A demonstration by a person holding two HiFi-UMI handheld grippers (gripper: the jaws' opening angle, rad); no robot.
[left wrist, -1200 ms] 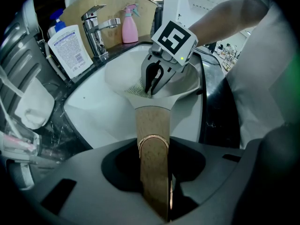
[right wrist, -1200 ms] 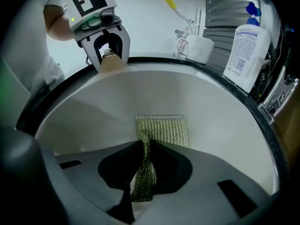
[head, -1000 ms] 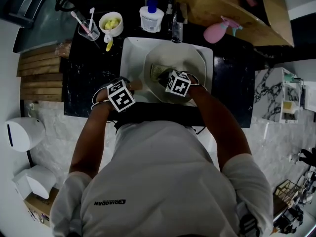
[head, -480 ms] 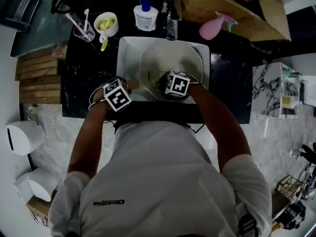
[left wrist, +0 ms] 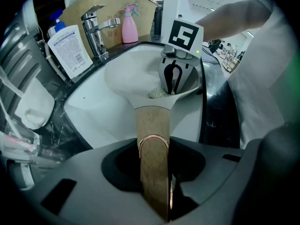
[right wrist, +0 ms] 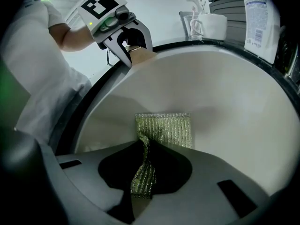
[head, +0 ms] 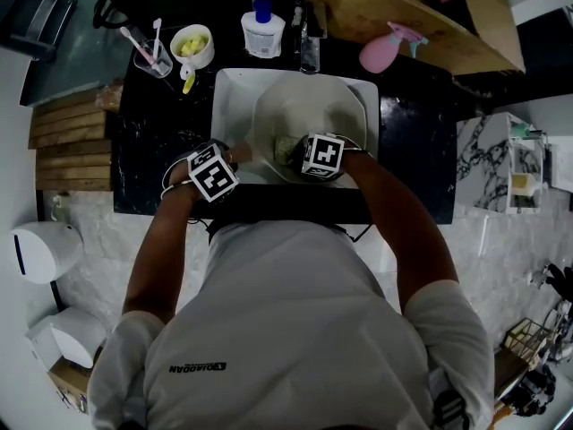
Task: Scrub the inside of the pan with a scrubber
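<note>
Sliding slightly toward the person since a second ago, the right gripper now covers more of the green scrubber. On the left, the left gripper is clamped on the wooden handle, which runs between its jaws. The cream pan sits in the white sink. Inside it, the right gripper pinches a bunched edge of the scrubber, whose flat part lies against the pan's inner wall.

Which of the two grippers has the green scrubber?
The right gripper: it pinches the scrubber inside the pan. The left gripper clamps the pan's wooden handle instead.
</note>
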